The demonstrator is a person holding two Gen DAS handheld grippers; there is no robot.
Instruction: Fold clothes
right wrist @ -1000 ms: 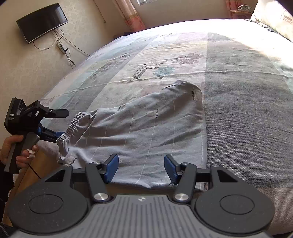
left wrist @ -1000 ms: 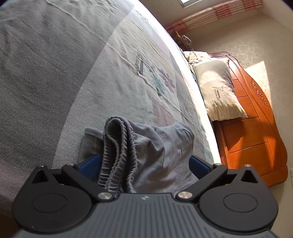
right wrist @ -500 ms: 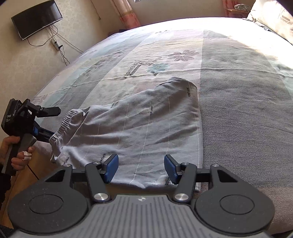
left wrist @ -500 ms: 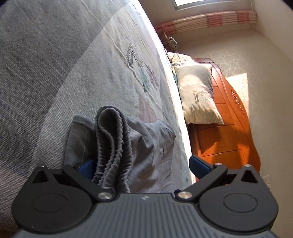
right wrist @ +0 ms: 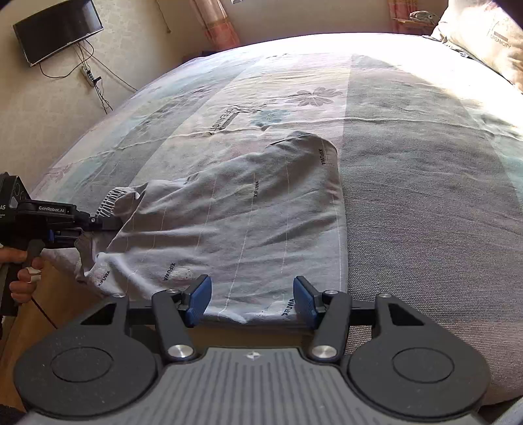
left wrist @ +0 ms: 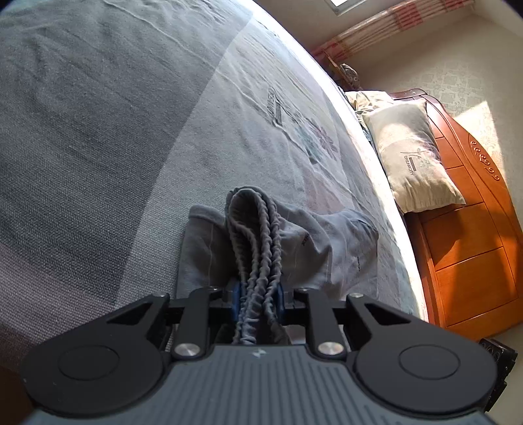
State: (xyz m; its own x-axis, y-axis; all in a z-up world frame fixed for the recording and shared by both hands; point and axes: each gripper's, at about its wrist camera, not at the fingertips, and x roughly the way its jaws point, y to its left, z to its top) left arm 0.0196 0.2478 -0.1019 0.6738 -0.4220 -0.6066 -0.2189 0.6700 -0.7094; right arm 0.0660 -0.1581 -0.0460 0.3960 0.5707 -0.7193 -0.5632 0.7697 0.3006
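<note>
Grey shorts [right wrist: 248, 222] with thin white lines and printed lettering lie spread near the front edge of the bed. My left gripper [left wrist: 256, 302] is shut on the bunched elastic waistband [left wrist: 255, 248] of the shorts; it also shows at the left of the right wrist view [right wrist: 94, 225]. My right gripper [right wrist: 251, 300] is open, its blue pads either side of the shorts' leg hem [right wrist: 258, 314] at the bed's edge.
The bed [right wrist: 425, 183] has a grey and pale patterned cover. A pillow [left wrist: 415, 157] leans on an orange wooden headboard [left wrist: 474, 235]. A TV [right wrist: 59, 31] hangs on the wall, with cables below it.
My left gripper has closed on the waistband and lifted it a little. My right gripper stays open at the hem.
</note>
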